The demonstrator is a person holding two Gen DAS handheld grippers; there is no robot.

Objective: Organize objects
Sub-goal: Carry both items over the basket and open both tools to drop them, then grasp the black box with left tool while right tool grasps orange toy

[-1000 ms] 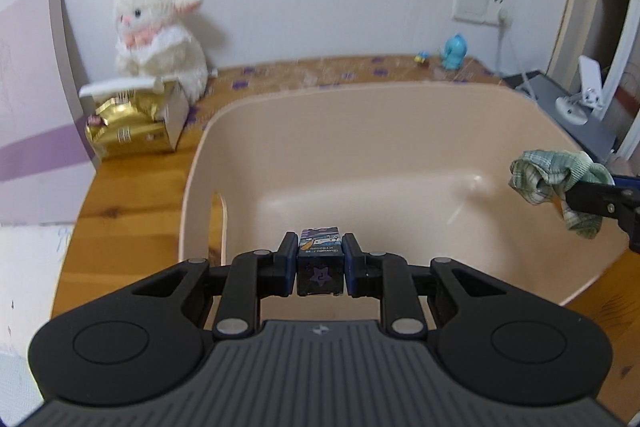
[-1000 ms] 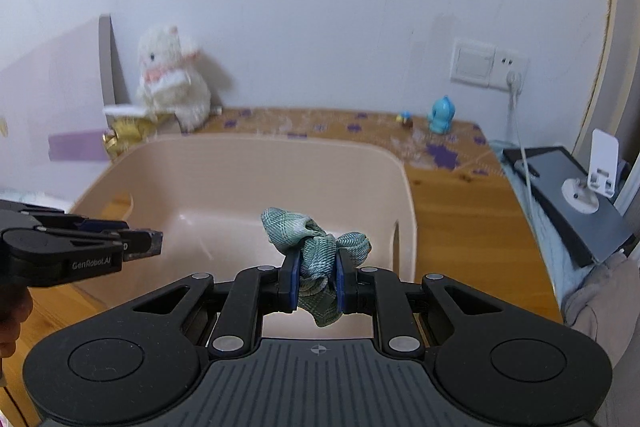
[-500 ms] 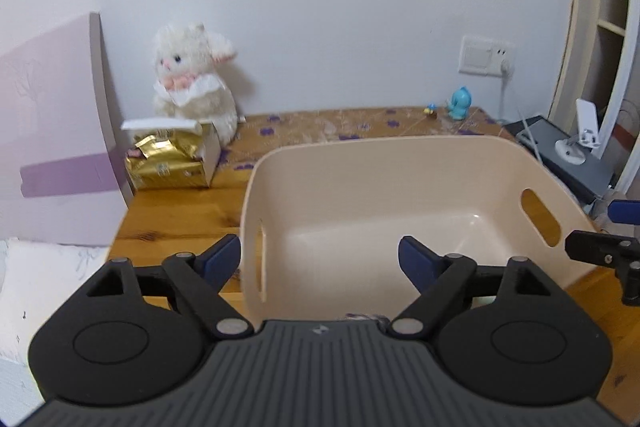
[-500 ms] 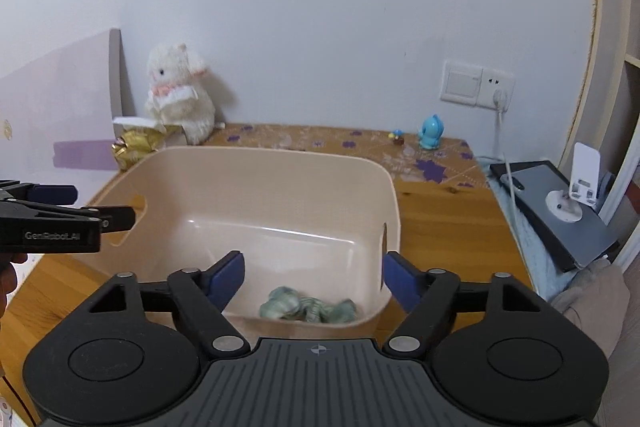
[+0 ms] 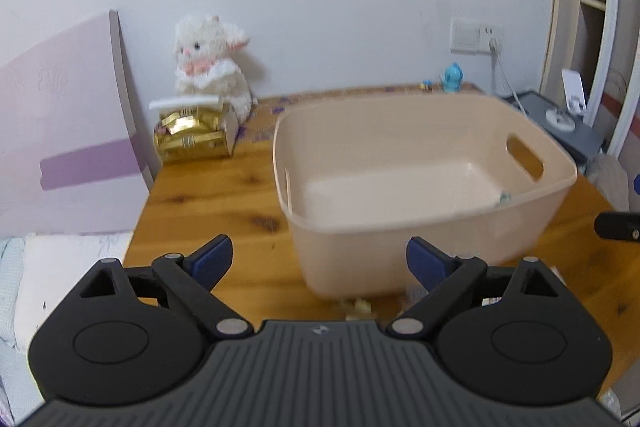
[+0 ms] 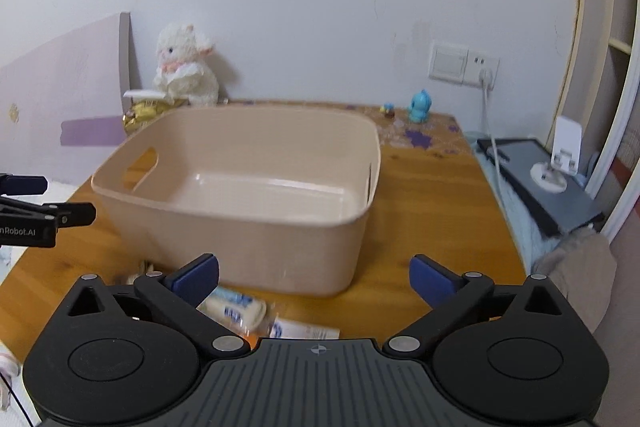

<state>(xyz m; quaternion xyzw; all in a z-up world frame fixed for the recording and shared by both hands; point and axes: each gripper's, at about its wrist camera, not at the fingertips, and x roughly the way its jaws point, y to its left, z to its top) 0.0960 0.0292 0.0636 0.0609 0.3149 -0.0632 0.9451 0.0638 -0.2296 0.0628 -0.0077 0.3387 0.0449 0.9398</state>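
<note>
A beige plastic bin (image 5: 424, 227) (image 6: 256, 247) with handle slots stands on the wooden table (image 5: 216, 195) (image 6: 424, 211). A sliver of green cloth (image 5: 505, 195) shows inside at its right wall. My left gripper (image 5: 316, 261) is open and empty, held in front of the bin's near left corner. My right gripper (image 6: 314, 275) is open and empty, in front of the bin's near wall. White and blue packets (image 6: 236, 309) lie on the table just under the right gripper. Small pale bits (image 5: 356, 305) lie by the bin's base.
A white plush lamb (image 5: 210, 67) (image 6: 184, 67) and a gold packet box (image 5: 192, 137) sit at the back left. A blue figurine (image 6: 418, 107) stands at the back right. A purple board (image 5: 72, 131) leans at the left. A dark device (image 6: 536, 179) lies beyond the table's right edge.
Both grippers opened: the small dark box and the green cloth dropped into the bin. Both grippers then pulled back and up, away from the bin.
</note>
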